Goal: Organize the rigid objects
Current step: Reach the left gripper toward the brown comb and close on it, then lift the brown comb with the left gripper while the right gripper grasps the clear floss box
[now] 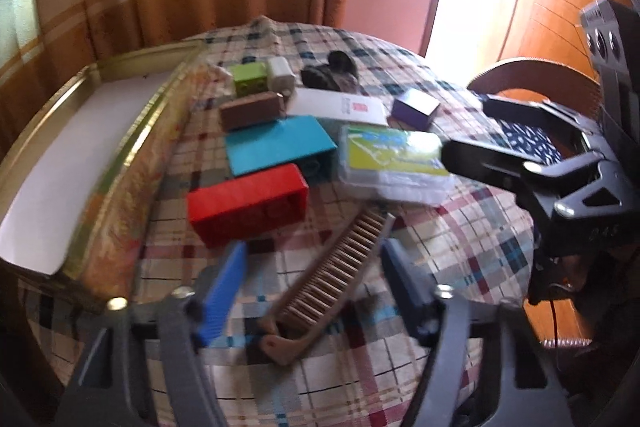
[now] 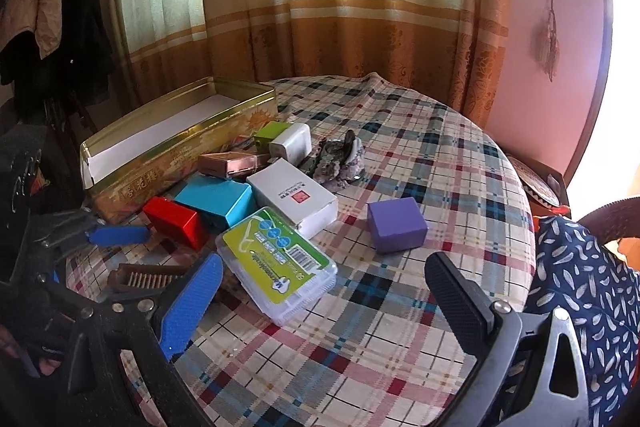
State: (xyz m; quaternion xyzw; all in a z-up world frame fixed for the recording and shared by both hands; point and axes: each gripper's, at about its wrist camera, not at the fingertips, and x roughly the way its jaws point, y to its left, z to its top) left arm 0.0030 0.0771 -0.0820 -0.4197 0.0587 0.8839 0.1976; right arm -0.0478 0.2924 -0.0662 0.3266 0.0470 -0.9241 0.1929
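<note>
Small boxes lie piled on a round table with a plaid cloth [image 2: 420, 155]: a red box [image 1: 248, 203] [image 2: 176, 221], a teal box [image 1: 276, 143] [image 2: 218, 201], a white box [image 1: 340, 107] [image 2: 294, 197], a purple box [image 1: 414, 107] [image 2: 396, 225], a brown box [image 1: 252, 109], a green block [image 1: 250, 77] and a clear case with a green label [image 1: 394, 157] [image 2: 276, 259]. A brown comb [image 1: 332, 271] [image 2: 144, 277] lies between my left gripper's [image 1: 314, 281] open fingers. My right gripper [image 2: 324, 297] is open and empty just short of the clear case.
An open gold tin [image 1: 104, 147] [image 2: 176, 135] with a white liner stands on the table's left side. A dark rock-like lump [image 2: 340, 157] lies behind the boxes. A chair with a blue patterned cushion [image 2: 584, 283] stands at the right. Curtains hang behind the table.
</note>
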